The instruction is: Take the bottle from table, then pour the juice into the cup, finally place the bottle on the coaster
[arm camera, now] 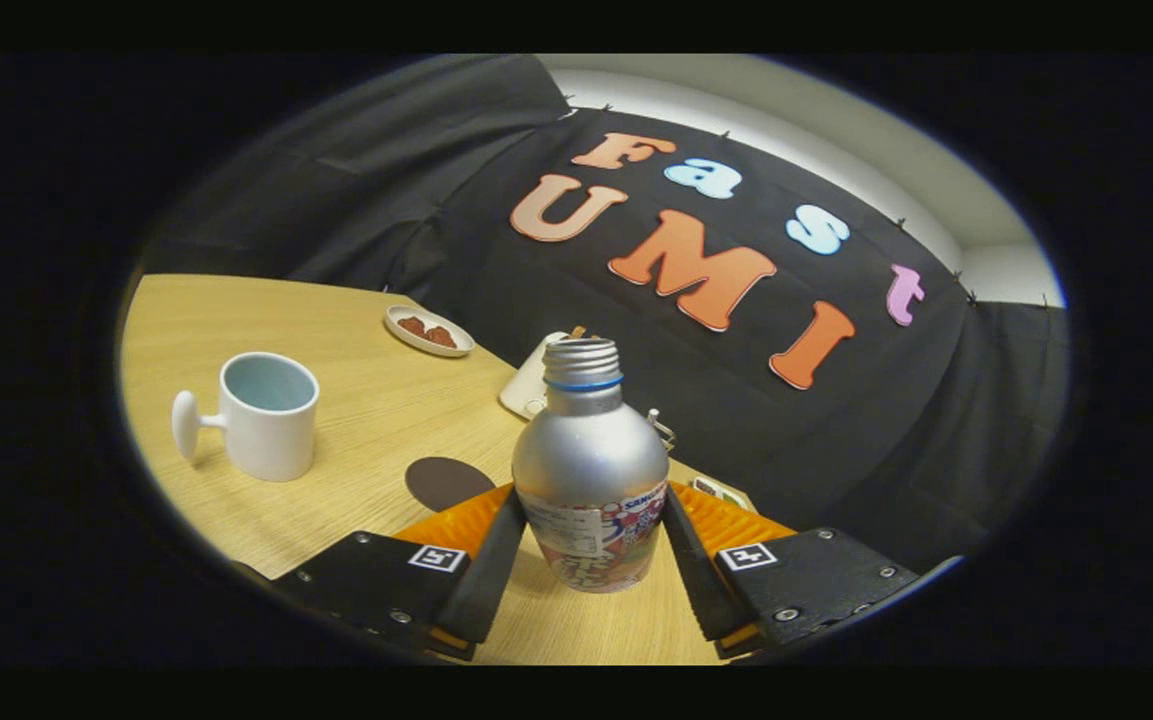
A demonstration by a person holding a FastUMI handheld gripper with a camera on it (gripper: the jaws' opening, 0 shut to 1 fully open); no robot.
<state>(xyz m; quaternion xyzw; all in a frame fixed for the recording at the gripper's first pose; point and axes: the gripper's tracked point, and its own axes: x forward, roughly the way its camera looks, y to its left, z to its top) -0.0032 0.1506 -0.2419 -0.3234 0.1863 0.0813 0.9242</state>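
- The bottle [590,470] stands upright on the table [366,400], uncapped.
- The gripper [591,545] jaws pinch the bottle's labelled lower body from both sides.
- The cup [266,415] stands left of the bottle, well apart.
- The coaster [446,481] lies between cup and bottle, near the bottle.

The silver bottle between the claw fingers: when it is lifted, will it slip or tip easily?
The bottle looks like smooth metal, so it may slip. It is probably rigid. Its mouth shows no cap, so tilting could spill juice. The claw fingers flank its lower body, seemingly touching; a low grip may let it tip.
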